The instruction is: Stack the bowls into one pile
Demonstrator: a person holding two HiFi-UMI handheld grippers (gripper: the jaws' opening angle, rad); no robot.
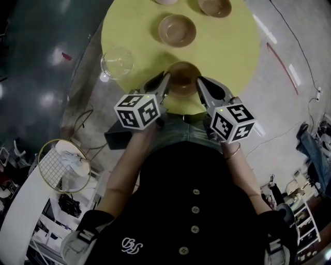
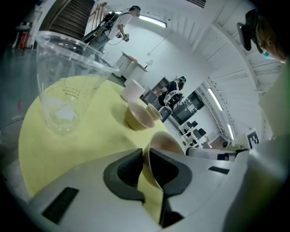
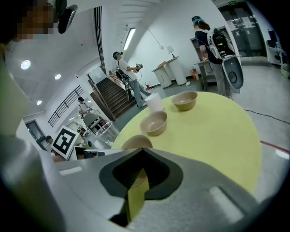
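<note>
Three tan bowls stand on the round yellow table [image 1: 232, 46]. The nearest bowl [image 1: 183, 76] sits at the table's near edge between both grippers. My left gripper [image 1: 164, 78] is shut on that bowl's left rim [image 2: 165, 142], one pad inside the bowl and one outside. At the bowl's right side my right gripper [image 1: 200, 82] is shut, tips touching, with the bowl [image 3: 136, 142] just beyond them. A second bowl [image 1: 177, 30] lies further out in the middle. The third bowl [image 1: 214, 6] is at the far right.
A clear plastic cup [image 1: 117, 63] stands at the table's left edge, close to my left gripper. A white cup [image 3: 154, 102] stands at the far side. Beyond the table there are cables and a racket [image 1: 62, 165] on the floor. People stand in the background.
</note>
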